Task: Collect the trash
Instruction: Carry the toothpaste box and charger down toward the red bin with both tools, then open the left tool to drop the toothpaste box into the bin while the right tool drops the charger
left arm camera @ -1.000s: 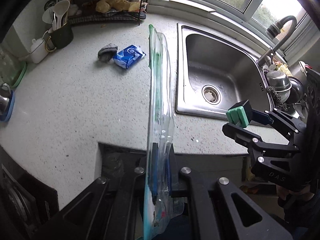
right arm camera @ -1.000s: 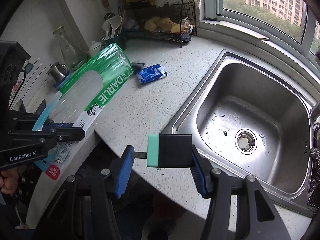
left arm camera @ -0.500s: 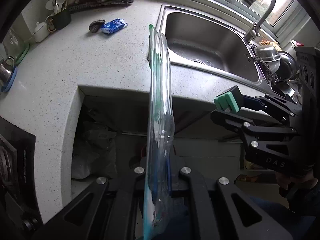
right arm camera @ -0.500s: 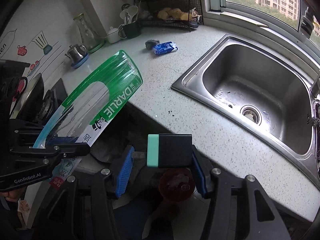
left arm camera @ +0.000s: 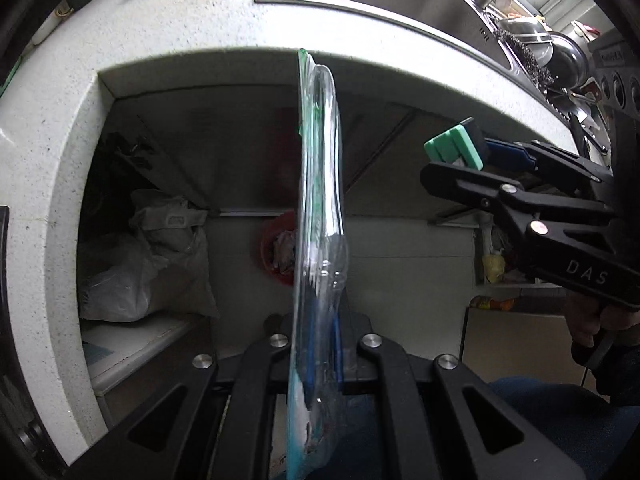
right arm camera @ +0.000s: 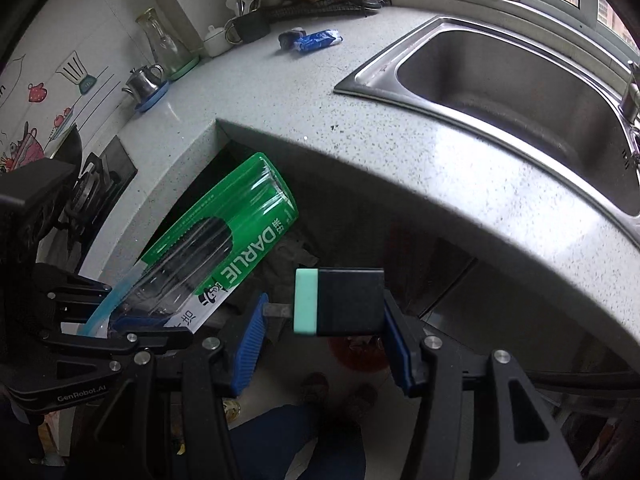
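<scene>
My left gripper (left arm camera: 316, 344) is shut on a clear and green Darlie plastic package (left arm camera: 318, 200), held edge-on below the counter edge; it also shows in the right wrist view (right arm camera: 224, 256). My right gripper (right arm camera: 324, 320) is shut on a black block with a mint green face (right arm camera: 340, 302), seen too in the left wrist view (left arm camera: 456, 148). A red trash bin (left arm camera: 276, 248) with crumpled waste stands on the floor under the counter, behind the package. A blue wrapper (right arm camera: 318, 40) and a dark lump (right arm camera: 287, 38) lie on the counter.
The speckled countertop (right arm camera: 400, 152) curves above the open cabinet space. A steel sink (right arm camera: 512, 80) is at right. White plastic bags (left arm camera: 140, 264) sit under the counter at left. A kettle (right arm camera: 144, 82), jar and utensil cup line the back wall.
Both grippers have dropped from above the counter to below its edge, toward the space under it. The red bin has come into view. Both grips are unchanged.
</scene>
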Demonstrator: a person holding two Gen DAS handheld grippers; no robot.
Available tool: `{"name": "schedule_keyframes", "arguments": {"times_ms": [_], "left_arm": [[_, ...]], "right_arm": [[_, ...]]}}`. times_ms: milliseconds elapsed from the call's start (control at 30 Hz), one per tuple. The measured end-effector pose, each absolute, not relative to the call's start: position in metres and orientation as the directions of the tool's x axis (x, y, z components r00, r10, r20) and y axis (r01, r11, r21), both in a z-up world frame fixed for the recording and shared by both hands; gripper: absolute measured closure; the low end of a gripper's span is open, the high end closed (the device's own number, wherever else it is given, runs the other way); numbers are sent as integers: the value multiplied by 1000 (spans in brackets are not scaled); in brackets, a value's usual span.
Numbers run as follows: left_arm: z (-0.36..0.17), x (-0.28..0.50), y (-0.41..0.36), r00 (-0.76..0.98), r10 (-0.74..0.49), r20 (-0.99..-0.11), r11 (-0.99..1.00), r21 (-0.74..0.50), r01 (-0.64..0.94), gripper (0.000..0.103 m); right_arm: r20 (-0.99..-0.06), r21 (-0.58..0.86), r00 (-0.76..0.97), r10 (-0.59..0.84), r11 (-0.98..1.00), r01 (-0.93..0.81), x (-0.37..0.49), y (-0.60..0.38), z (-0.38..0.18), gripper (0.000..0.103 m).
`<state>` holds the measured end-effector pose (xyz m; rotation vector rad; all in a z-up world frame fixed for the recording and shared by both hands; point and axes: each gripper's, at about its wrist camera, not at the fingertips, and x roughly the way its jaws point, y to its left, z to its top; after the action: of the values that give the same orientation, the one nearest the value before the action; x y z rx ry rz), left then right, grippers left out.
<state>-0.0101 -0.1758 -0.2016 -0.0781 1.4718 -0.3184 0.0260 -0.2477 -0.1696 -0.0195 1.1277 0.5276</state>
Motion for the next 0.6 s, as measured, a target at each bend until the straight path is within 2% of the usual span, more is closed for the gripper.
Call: {"name": "schedule_keyframes", "arguments": {"times_ms": [267,600], "left_arm": [[-274,-3,-180,-12,-274,-962,945,-272,180,97],[-403,8,-199,-132,-281,-951,929,-304,212,97]], "right_arm": [[-891,252,269,365,892,-375,14,-245,-236,51],[-905,269,247,347,915,-300,27,-253,-335,51]]}}
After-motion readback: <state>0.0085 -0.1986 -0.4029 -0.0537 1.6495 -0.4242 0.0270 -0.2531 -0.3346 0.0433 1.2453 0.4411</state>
